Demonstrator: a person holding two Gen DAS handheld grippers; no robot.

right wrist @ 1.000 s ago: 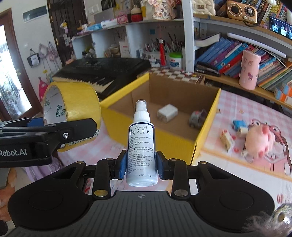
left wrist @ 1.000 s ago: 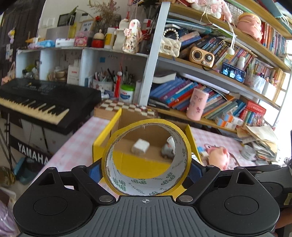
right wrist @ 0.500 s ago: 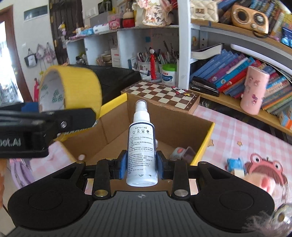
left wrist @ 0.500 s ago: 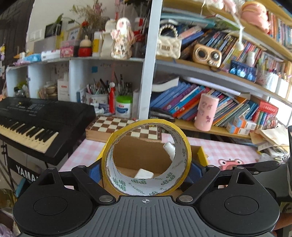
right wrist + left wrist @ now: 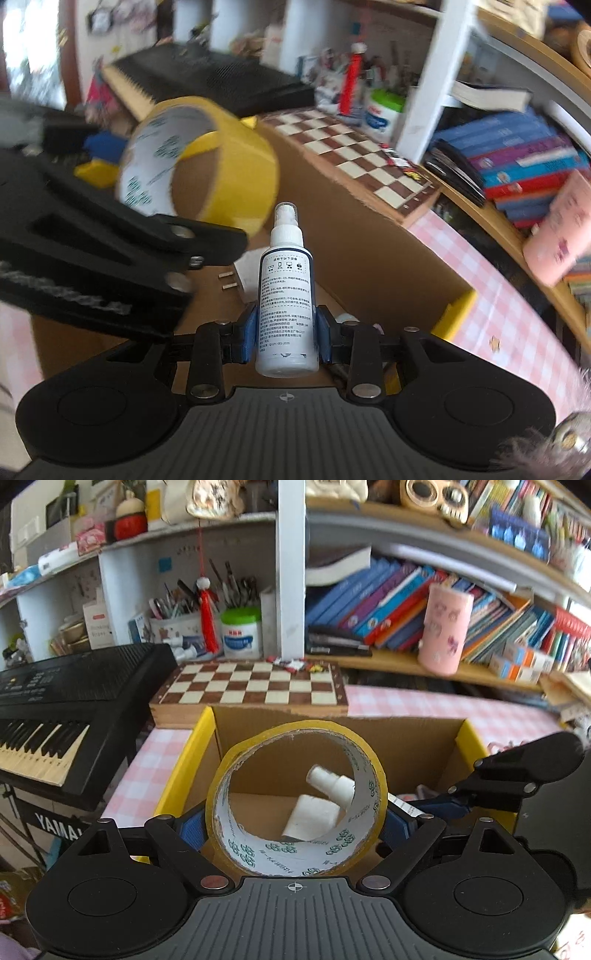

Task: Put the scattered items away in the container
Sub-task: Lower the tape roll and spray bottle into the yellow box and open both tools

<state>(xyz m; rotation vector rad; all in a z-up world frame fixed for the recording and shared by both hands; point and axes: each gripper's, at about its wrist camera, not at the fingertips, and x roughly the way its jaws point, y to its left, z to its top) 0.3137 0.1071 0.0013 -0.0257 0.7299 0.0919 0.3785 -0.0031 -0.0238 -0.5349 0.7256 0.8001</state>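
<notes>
You're at the drop: left tongs (image 5: 295,823) clamp the tape roll (image 5: 295,797), right tongs (image 5: 285,334) grip the spray bottle (image 5: 286,295), both over the cardboard box (image 5: 406,734). Lower, then release.

A wooden chessboard (image 5: 251,686) lies closed and flat on the pink checked tablecloth (image 5: 424,703); a black Yamaha keyboard (image 5: 55,701) stands to its left; behind the chessboard a green-lidded jar (image 5: 241,634) sits beside a pen holder (image 5: 173,627) and a red tassel (image 5: 207,626); a pink cylindrical cup (image 5: 445,629) stands upright before a row of books (image 5: 373,609) on the wooden shelf (image 5: 406,662).
</notes>
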